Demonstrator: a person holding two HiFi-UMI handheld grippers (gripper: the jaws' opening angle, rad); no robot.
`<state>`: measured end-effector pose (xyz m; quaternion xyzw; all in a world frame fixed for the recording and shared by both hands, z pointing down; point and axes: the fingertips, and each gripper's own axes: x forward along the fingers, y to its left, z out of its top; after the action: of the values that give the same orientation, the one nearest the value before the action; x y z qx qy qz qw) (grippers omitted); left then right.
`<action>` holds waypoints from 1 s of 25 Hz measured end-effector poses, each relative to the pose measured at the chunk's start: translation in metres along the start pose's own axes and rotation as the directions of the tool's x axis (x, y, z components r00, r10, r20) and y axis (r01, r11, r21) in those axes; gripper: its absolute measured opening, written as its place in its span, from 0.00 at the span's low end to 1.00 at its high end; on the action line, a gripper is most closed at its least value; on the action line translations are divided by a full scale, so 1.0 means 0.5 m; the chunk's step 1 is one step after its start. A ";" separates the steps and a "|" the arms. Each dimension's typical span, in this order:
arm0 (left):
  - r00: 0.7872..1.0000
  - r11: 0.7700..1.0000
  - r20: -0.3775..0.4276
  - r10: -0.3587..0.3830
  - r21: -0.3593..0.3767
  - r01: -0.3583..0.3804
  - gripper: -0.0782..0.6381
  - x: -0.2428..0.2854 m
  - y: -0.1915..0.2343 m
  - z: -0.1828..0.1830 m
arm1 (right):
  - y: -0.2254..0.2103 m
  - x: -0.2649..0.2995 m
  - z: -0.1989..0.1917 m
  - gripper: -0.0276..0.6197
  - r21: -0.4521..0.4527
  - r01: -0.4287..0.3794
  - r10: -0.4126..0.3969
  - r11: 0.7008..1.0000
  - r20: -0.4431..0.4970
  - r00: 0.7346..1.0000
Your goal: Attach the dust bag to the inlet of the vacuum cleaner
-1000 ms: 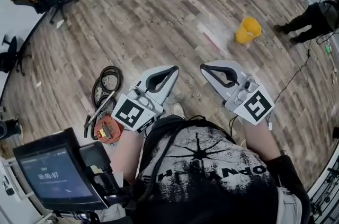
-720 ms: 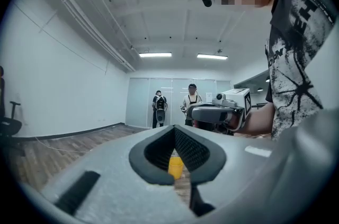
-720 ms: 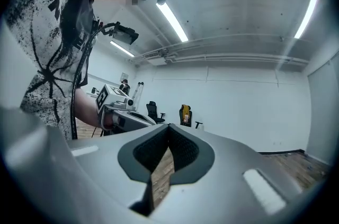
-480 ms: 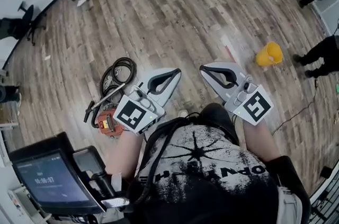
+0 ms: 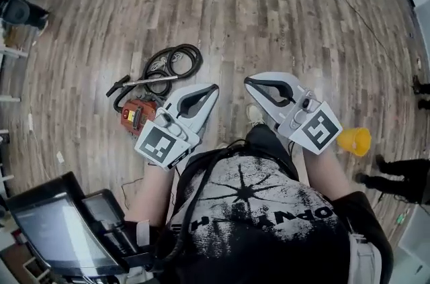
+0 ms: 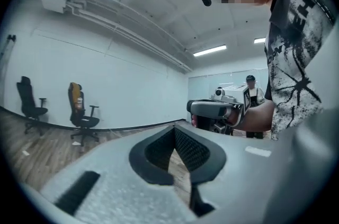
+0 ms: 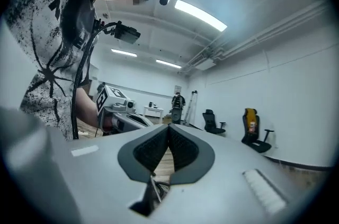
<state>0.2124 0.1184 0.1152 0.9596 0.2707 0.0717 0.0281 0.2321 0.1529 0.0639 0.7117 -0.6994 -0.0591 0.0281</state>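
None of the job looks done from where I stand. The person holds both tools up in front of the body, roughly level and well above the wooden floor. The left gripper has its jaws pressed together with nothing between them, and the right gripper is likewise closed and empty; each gripper view shows only the ribbed pads meeting tip to tip, with the room beyond. The vacuum cleaner, a small red and orange body, sits on the floor to the person's left, just beyond the left gripper as the head view shows it. Its black hose lies coiled beside it and a wand lies across the coil. I cannot make out the inlet at this size, and I cannot find the dust bag in any view, so I can't say where it lies. A yellow bucket lies over on the right, well apart from the machine. I judge that everything remains: getting down to the vacuum, finding and picking up the bag, lining its collar up with the inlet and pushing it on.
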 end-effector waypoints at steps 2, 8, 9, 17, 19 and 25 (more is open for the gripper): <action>0.995 0.995 0.014 0.102 -0.012 -0.102 0.11 -0.002 0.045 0.012 | -0.016 0.044 0.000 0.05 0.004 -0.111 0.111 0.994 0.005 0.994; 0.919 0.918 0.032 0.393 -0.076 -0.390 0.11 0.002 0.111 0.003 | -0.060 0.108 -0.031 0.05 0.034 -0.405 0.405 0.913 0.026 0.914; 0.895 0.894 0.029 0.444 -0.086 -0.441 0.11 -0.004 0.116 -0.003 | -0.061 0.118 -0.034 0.05 0.034 -0.456 0.455 0.889 0.035 0.890; 0.646 0.645 0.036 0.762 -0.124 -0.754 0.11 -0.080 0.092 -0.014 | 0.033 0.156 -0.068 0.05 0.048 -0.777 0.771 0.628 0.092 0.630; 0.580 0.579 0.042 0.814 -0.144 -0.802 0.11 -0.112 0.076 -0.010 | 0.065 0.167 -0.063 0.05 0.061 -0.821 0.814 0.567 0.110 0.570; 0.445 0.426 -0.101 0.890 -0.165 -0.890 0.11 -0.209 -0.014 -0.078 | 0.174 0.180 -0.063 0.05 0.046 -0.902 0.893 0.429 0.131 0.431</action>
<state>0.1148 0.0705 0.1405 0.9502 -0.2841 0.1007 0.0796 0.1509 0.0599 0.1018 0.2280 -0.9732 -0.0277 -0.0139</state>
